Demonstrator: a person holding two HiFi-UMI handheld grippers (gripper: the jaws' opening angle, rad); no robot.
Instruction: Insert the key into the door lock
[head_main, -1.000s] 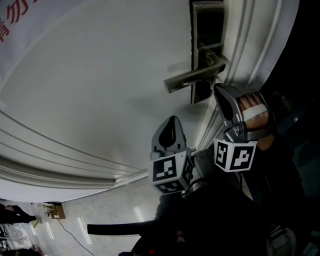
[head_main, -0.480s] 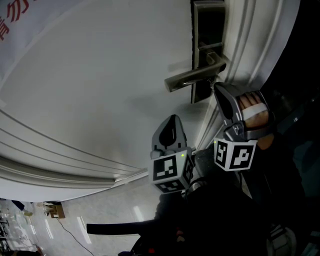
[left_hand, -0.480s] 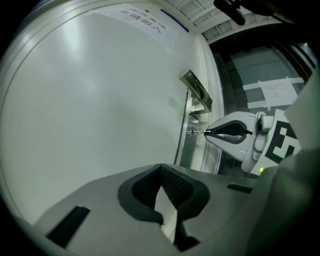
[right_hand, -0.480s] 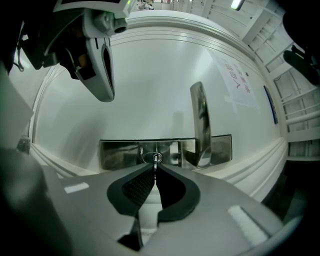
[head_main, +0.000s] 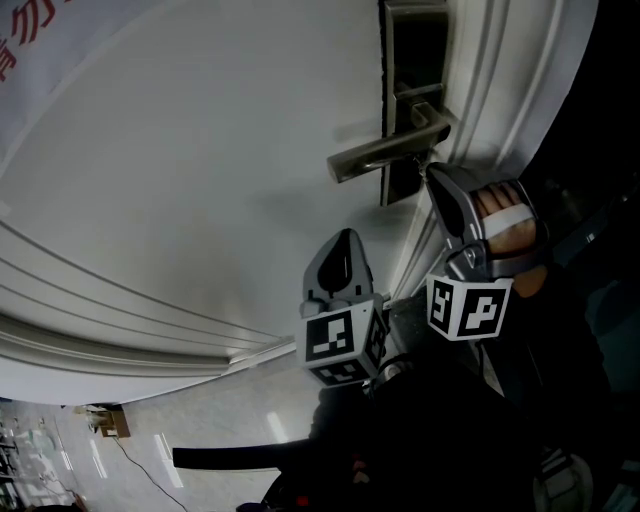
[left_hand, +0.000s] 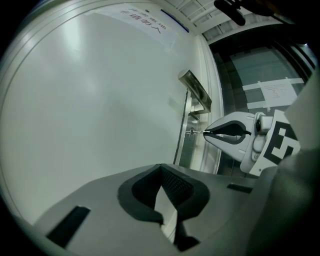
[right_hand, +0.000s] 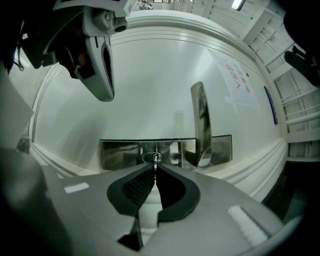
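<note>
The silver lock plate (right_hand: 165, 152) runs across the white door (head_main: 200, 150), with the lever handle (right_hand: 201, 125) standing out from it. My right gripper (right_hand: 155, 169) is shut on a small key (right_hand: 155, 164), whose tip is at the keyhole (right_hand: 156, 158). In the left gripper view the right gripper (left_hand: 207, 133) holds the thin key (left_hand: 199, 132) against the keyhole (left_hand: 192, 132), below the handle (left_hand: 196, 92). In the head view the right gripper (head_main: 432, 175) sits just under the handle (head_main: 385, 155). My left gripper (head_main: 345, 240) hangs lower left, away from the lock; its jaws (left_hand: 161, 168) are shut on nothing.
The door frame moulding (head_main: 490, 90) runs along the right of the lock plate (head_main: 415, 60). A paper notice (right_hand: 240, 82) is stuck on the door farther up. Dark glass (left_hand: 265, 65) lies beyond the frame. Floor with a cable (head_main: 140, 460) shows below.
</note>
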